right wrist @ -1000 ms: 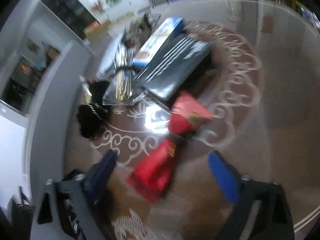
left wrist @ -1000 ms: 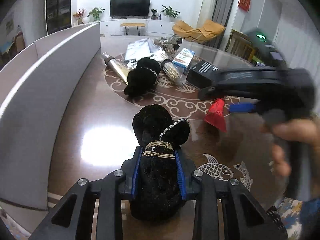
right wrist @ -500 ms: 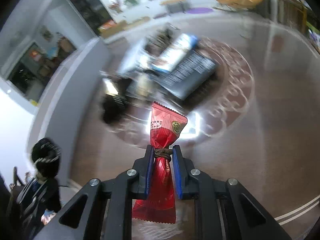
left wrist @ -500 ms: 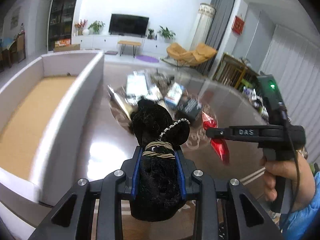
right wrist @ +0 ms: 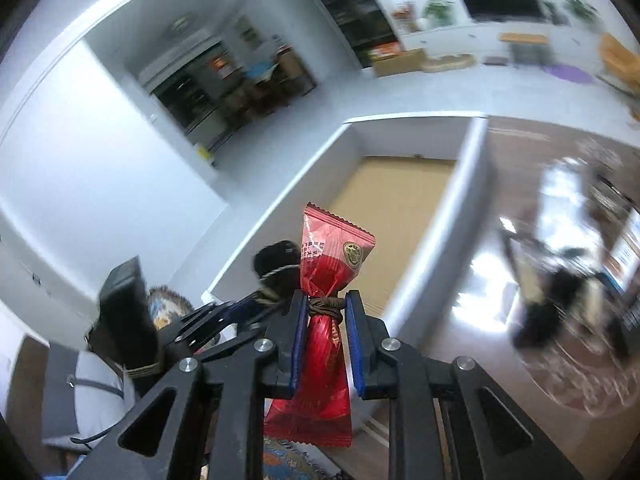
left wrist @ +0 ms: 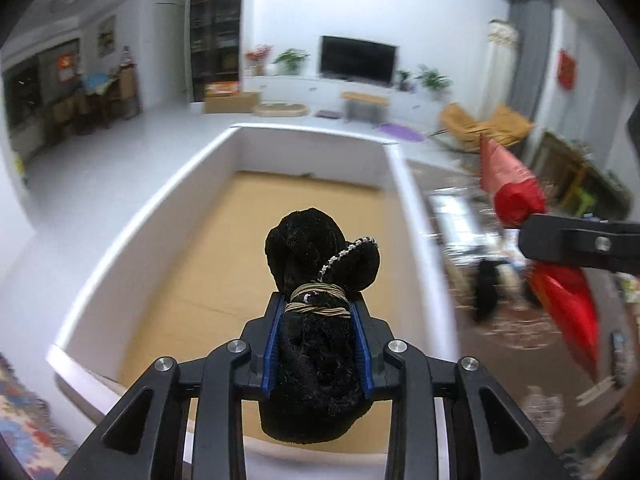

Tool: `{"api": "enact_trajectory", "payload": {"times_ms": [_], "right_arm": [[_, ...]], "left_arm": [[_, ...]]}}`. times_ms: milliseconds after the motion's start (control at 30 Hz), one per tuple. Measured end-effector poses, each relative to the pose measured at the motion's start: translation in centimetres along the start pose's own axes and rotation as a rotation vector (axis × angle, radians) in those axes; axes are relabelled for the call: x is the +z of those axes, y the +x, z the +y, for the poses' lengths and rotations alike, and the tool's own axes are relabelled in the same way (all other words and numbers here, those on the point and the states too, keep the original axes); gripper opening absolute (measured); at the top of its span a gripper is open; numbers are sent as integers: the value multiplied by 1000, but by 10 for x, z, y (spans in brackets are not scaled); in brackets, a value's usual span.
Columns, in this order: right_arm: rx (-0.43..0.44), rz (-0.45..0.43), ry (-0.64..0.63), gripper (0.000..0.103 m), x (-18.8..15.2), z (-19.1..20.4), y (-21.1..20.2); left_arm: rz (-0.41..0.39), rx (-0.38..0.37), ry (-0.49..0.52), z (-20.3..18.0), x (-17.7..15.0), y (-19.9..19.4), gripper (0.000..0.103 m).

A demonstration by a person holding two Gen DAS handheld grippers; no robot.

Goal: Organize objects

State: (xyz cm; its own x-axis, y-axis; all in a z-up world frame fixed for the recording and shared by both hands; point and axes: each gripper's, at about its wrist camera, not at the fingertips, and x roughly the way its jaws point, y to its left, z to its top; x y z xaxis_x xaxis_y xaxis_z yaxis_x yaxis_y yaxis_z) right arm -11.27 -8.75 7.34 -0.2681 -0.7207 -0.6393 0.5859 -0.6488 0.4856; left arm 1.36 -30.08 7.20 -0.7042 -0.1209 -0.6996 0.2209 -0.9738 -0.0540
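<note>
Nearest the left wrist camera, the left gripper (left wrist: 319, 312) is clamped on a fuzzy black velvet hair accessory (left wrist: 320, 280) with a beaded trim and a tan elastic band wound round its middle. Its blue pads press both sides of the plush body. The jaws have just eased open a touch, yet the accessory is firmly between them. In the right wrist view, the right gripper (right wrist: 326, 312) is closed tight on the waist of a shiny red foil candy wrapper (right wrist: 328, 280) tied with a brown band.

A second ago the red wrapper lay on the brown patterned table between wide-open fingers; the jaws have since snapped shut on it and it is now lifted clear. The black accessory, then low over the tabletop, is also carried aloft. Both views have swung from the table clutter towards the bin.

Beyond the left gripper, from ten to one o'clock, the large white-walled box with a tan cardboard floor (left wrist: 168, 216) now fills the view, where before only its side wall showed. At three o'clock the right gripper and its red wrapper (left wrist: 516, 196) hang just beside the box's right wall. Further off, at four o'clock, the remaining items on the table (left wrist: 500, 344) are a blur.

Judging by this, both picks are done and the drop into the box is next.
</note>
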Motion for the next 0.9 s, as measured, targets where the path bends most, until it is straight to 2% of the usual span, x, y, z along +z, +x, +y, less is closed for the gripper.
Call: {"api": "enact_trajectory", "payload": {"times_ms": [33, 100, 133, 167, 233, 300, 367, 433, 533, 600, 667, 700, 767, 900], "right_arm": [[3, 14, 0, 21, -1, 2, 13], [-6, 67, 9, 28, -1, 0, 42], [-13, 95, 18, 49, -1, -6, 56], [-28, 107, 29, 72, -3, -10, 64], [-55, 56, 39, 78, -10, -17, 57], [-84, -21, 13, 86, -19, -21, 35], [-144, -85, -6, 100, -30, -32, 15], [-230, -135, -11, 103, -47, -50, -12], [-413, -148, 1, 103, -81, -98, -40], [-578, -109, 13, 103, -107, -144, -56], [-682, -70, 34, 103, -131, -178, -72], [-730, -55, 49, 103, -146, -193, -84], [-796, -33, 71, 103, -161, -217, -96], [-836, 14, 155, 103, -178, -259, -112]], "left_arm": [[21, 21, -4, 6, -1, 7, 39], [73, 50, -23, 20, -5, 21, 59], [84, 72, -42, 25, -8, 25, 70], [84, 90, -61, 30, -9, 28, 70], [80, 105, -95, 31, -14, 28, 70], [53, 82, -133, 24, -18, 22, 70], [28, 43, -154, 15, -22, 12, 71], [-6, -26, -143, -7, -24, -4, 71], [-50, -146, -77, -59, -24, -31, 74], [-75, -231, -15, -100, -27, -47, 81], [-95, -314, 49, -142, -34, -60, 99], [-97, -347, 89, -167, -42, -63, 103], [-84, -374, 144, -201, -57, -62, 103], [66, -336, 216, -258, -90, -4, 103]]}}
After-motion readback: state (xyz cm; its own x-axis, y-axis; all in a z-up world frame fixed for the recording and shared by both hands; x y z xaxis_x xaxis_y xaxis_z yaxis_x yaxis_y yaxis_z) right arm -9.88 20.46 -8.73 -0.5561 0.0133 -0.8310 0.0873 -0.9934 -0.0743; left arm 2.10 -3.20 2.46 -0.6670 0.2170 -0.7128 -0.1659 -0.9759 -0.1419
